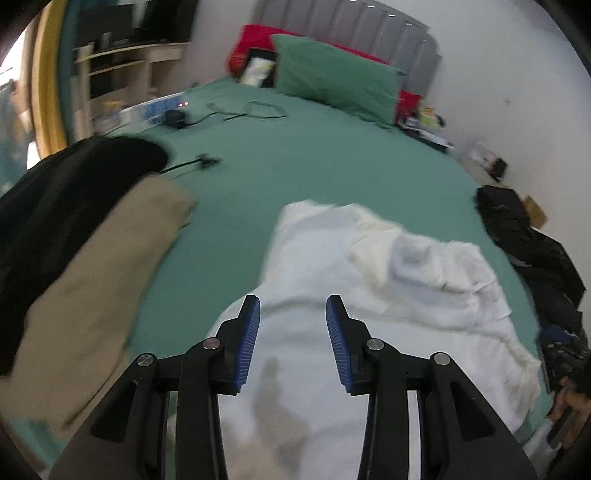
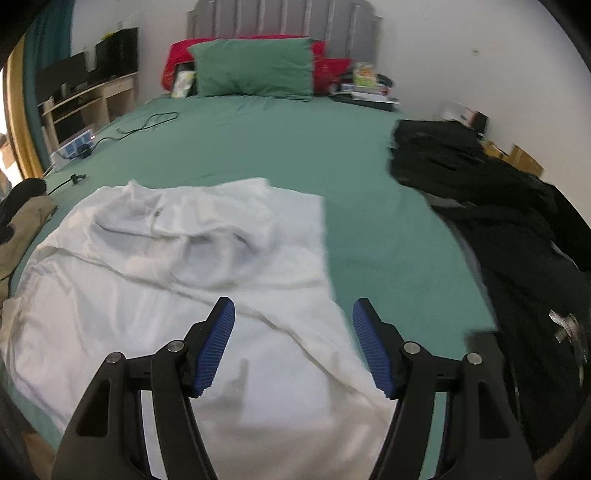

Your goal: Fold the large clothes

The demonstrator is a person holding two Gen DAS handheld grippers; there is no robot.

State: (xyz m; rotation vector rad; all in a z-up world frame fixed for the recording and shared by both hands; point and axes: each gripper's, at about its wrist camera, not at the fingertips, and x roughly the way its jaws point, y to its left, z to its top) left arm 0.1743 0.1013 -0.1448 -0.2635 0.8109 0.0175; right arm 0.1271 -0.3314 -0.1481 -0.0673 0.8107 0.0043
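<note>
Left wrist view looks down over a white garment (image 1: 369, 266) spread on the bed (image 1: 295, 166), which wears a green sheet. The cloth lies rumpled rather than flat: its far edge is fairly straight, a creamy, creased bunch sits in the middle, and the near part spills toward the camera with a faint grey smudge on it. The left hand-held gripper (image 1: 292, 310) hangs over that near part with its blue pads (image 1: 247, 339) apart and nothing between them.

Right wrist view shows the same garment (image 2: 184, 258) filling the near left of the bed (image 2: 295, 147), its right edge running straight away from the camera, with folds and a raised hump across the middle. The right hand-held gripper (image 2: 293, 314) stands wide open above the near right corner of the cloth, gripping nothing.

A tan cloth (image 1: 103, 277) with a black cloth (image 1: 55, 192) on it lies at the left side of the bed, and dark clothes (image 2: 498, 206) are heaped at the right side. A green pillow (image 2: 255, 68) rests against the headboard (image 2: 280, 18).
</note>
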